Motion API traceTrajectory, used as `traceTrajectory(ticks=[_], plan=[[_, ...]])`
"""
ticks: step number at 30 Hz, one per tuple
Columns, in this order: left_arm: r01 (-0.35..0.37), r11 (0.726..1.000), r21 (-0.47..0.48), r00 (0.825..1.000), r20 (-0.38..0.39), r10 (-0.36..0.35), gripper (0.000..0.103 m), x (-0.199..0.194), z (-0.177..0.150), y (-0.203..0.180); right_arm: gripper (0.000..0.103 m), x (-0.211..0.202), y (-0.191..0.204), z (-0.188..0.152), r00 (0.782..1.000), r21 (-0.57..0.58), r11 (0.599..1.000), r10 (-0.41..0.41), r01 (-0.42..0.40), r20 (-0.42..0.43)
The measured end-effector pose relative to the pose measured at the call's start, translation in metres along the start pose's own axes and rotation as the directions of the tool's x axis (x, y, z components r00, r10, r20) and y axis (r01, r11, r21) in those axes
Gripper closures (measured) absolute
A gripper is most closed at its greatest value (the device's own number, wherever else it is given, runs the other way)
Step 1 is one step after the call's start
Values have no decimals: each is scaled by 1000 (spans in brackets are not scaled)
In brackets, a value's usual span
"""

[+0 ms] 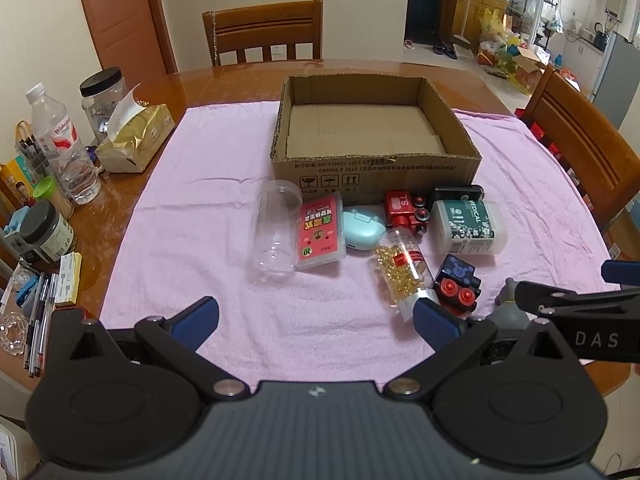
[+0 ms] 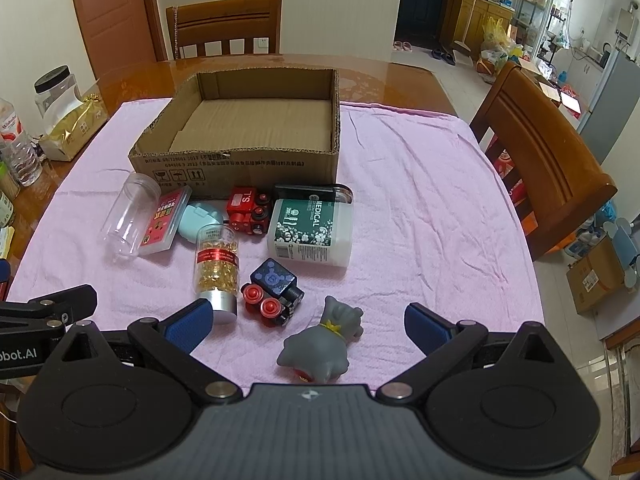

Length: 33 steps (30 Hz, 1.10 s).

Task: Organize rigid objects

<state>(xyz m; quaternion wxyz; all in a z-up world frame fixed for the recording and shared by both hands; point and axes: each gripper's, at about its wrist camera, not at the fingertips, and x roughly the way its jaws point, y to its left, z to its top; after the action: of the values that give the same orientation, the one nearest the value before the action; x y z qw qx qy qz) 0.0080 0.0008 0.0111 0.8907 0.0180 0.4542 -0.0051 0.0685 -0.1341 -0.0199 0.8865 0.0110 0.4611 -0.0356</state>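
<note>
Two grippers hang low over the near edge of the pink towel (image 2: 420, 200), both spread wide and holding nothing: my left gripper (image 1: 316, 320) over bare cloth, my right gripper (image 2: 308, 324) with the grey figurine (image 2: 320, 348) lying on its side between the fingers, touching neither. The cardboard box (image 2: 240, 160) sits open at the far side of the towel, nothing inside but its corrugated floor. Along its near wall the things crowd together: a clear jar (image 1: 276, 232) on its side, a red card box (image 1: 320, 232) against it, a pale blue case (image 1: 362, 230), a red toy train (image 1: 406, 210), a black case (image 1: 454, 193) (mostly hidden) behind the white MEDICAL container (image 1: 470, 226). Nearer me lie the capsule bottle (image 2: 216, 268) and, just beside it, the blue-topped toy car (image 2: 274, 292). Right of the box the towel lies open to the table's edge.
</note>
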Motion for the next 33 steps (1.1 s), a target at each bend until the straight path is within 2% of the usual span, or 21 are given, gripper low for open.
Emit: traceTrajectory(ticks=[21,33], plan=[[18,1000,16,1000,-3,-18,1,6,2,0,0,4,2,3,1000,-3,1000,7,-7,1],[61,996,67,998,24,-62,1,10,0,-3,0,8,-4,-1,999,-8,999,38,-38,15]])
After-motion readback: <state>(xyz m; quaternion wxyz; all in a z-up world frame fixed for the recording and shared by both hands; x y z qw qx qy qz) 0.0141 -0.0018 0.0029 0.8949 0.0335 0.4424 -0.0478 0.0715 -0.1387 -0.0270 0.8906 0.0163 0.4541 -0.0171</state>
